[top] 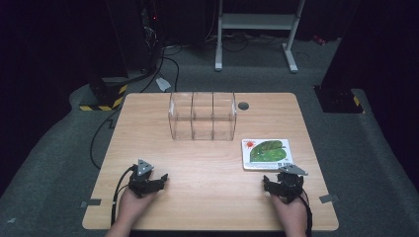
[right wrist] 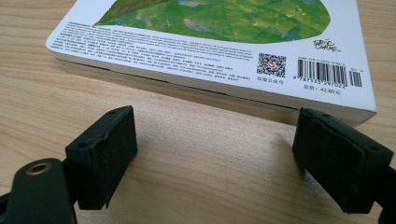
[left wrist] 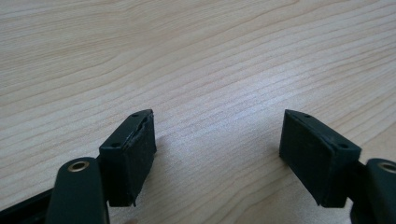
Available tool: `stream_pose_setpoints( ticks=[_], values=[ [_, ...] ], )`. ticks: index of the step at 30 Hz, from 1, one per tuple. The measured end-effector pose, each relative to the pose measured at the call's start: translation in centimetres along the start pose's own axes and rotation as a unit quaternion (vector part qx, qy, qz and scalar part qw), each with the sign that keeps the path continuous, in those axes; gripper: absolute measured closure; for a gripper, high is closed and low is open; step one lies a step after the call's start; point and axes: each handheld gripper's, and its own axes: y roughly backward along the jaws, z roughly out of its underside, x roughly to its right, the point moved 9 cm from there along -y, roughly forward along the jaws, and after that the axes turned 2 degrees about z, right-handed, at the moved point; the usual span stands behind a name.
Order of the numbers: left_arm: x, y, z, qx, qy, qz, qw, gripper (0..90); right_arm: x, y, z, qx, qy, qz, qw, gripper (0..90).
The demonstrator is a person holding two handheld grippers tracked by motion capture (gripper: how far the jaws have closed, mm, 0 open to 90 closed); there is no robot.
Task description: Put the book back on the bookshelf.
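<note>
A white board book with a big green leaf on its cover lies flat on the wooden table, right of centre. Its back cover with barcode and small print faces up in the right gripper view. My right gripper rests just in front of the book's near edge, jaws open and bare, wood between them. My left gripper sits at the near left of the table, open, its pads spread wide over bare wood.
A clear plastic organiser with three compartments stands upright at the back middle of the table. A small dark round grommet lies to its right. Cables trail off the table's left side toward the floor.
</note>
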Motion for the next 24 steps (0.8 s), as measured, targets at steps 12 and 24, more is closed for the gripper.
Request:
stream_pose_setpoints(
  ticks=[12,24],
  values=[
    [0.0,0.0,0.0,0.0,0.0,0.0,1.0,26.8,-0.1,0.2,0.1,0.002,0.01,-0.008,0.9999,14.3],
    [0.0,0.0,0.0,0.0,0.002,-0.001,1.0,26.9,-0.7,1.3,-0.6,0.037,0.037,-0.023,0.9984,16.1]
  ],
)
